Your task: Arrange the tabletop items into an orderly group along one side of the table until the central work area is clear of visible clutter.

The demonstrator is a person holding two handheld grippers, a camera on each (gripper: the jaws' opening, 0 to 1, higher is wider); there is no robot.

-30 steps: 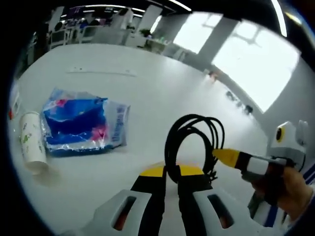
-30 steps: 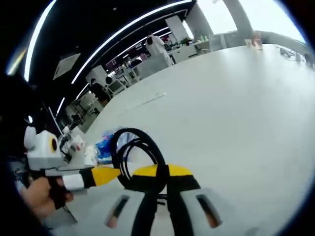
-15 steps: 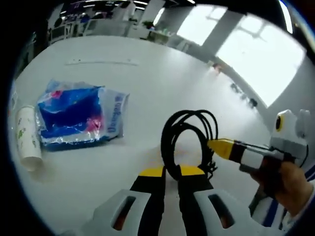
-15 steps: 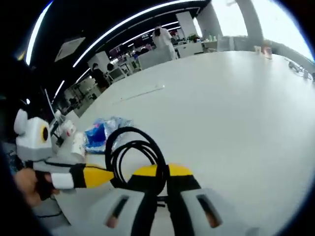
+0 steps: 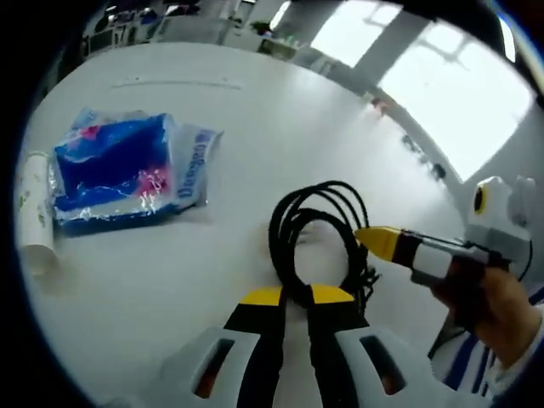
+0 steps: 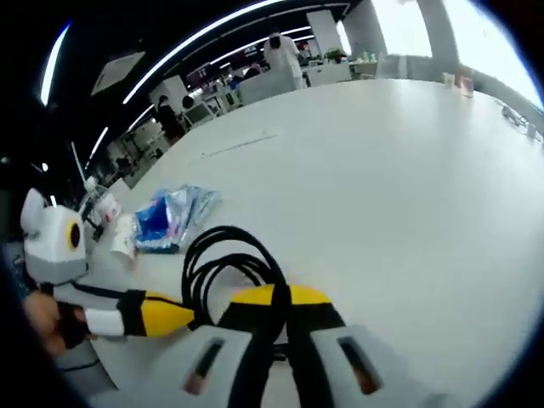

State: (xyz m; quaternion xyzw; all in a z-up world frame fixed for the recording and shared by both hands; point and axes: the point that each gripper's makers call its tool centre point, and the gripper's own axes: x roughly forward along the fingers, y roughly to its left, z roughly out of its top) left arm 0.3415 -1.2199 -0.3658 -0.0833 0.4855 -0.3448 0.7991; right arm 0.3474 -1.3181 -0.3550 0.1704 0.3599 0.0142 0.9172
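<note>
Cable coil (image 5: 319,238), one black bundle, stands looped over the white desk (image 5: 255,127), clamped at its base by the closed left gripper (image 5: 289,297) and also, it seems, by the right gripper (image 6: 274,299). Off to the left lie one blue plastic packet (image 5: 119,170) and one paper cup (image 5: 34,212), on its side, long axis running away from the camera.

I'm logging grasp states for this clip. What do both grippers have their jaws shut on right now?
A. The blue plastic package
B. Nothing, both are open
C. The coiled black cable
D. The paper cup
C. The left gripper and the right gripper each have jaws shut on the coiled black cable, while the blue plastic package and paper cup lie apart on the white table.
</note>
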